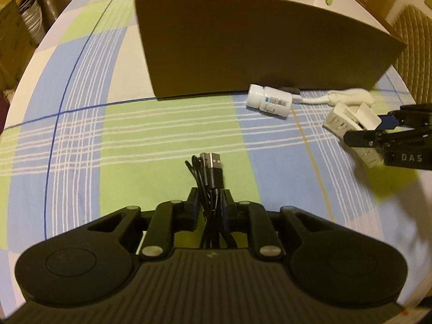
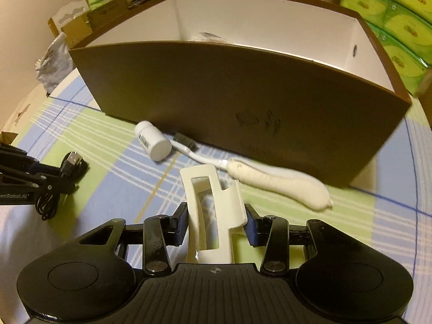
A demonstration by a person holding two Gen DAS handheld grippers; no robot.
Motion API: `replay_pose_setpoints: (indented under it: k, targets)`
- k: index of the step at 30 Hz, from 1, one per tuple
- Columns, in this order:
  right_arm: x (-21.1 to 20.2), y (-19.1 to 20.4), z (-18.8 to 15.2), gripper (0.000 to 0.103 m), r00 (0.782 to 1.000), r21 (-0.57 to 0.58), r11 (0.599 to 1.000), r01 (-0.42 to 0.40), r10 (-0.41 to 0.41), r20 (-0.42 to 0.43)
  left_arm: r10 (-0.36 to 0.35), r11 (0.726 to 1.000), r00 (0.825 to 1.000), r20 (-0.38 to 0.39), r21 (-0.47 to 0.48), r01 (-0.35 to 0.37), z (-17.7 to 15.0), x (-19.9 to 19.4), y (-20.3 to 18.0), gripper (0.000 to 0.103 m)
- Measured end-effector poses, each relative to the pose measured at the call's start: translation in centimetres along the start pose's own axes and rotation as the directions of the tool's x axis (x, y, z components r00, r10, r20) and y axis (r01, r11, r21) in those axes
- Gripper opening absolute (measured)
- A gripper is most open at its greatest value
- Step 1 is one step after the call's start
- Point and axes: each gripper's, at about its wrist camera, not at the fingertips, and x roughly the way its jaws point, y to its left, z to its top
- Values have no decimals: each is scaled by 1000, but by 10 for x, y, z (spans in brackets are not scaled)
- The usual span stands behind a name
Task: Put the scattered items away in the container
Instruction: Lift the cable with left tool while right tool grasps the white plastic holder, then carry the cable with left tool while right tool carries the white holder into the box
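while the left gripper (image 1: 210, 202) clamps the cable bundle (image 1: 212, 172), the white clip (image 2: 213, 210) sits between the right gripper (image 2: 216, 216) fingers.

Checked cloth (image 1: 151, 135) (blue, green) bears brown box (image 1: 256, 48), white bottle (image 1: 270, 102), toothbrush (image 2: 270, 181).

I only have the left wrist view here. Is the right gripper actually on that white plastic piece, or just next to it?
Observer: On it. The white plastic holder sits between the right gripper's fingers, and both pads seem to touch its sides.
Operator: What's inside the brown box?
Observer: The brown box is white inside, with a divider wall. Something pale shows just behind the front wall, too hidden to name.
Operator: And the toothbrush, how does it lie?
Observer: The toothbrush has a thick cream handle lying along the box front, with its bristle end beside the white bottle.
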Motion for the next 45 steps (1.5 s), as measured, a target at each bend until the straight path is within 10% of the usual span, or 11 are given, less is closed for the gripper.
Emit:
replay_pose_setpoints:
  k: [31,45]
  targets:
    - [-56,-8,-34,39,999,80,996,-34,35,-15,-123,991,990,66,63,119,-28,-33,-33,11]
    - [-104,-30,54,39,980,53,995,-86,75,182,-137,985,958,252,139,105,49,-96,-11,11]
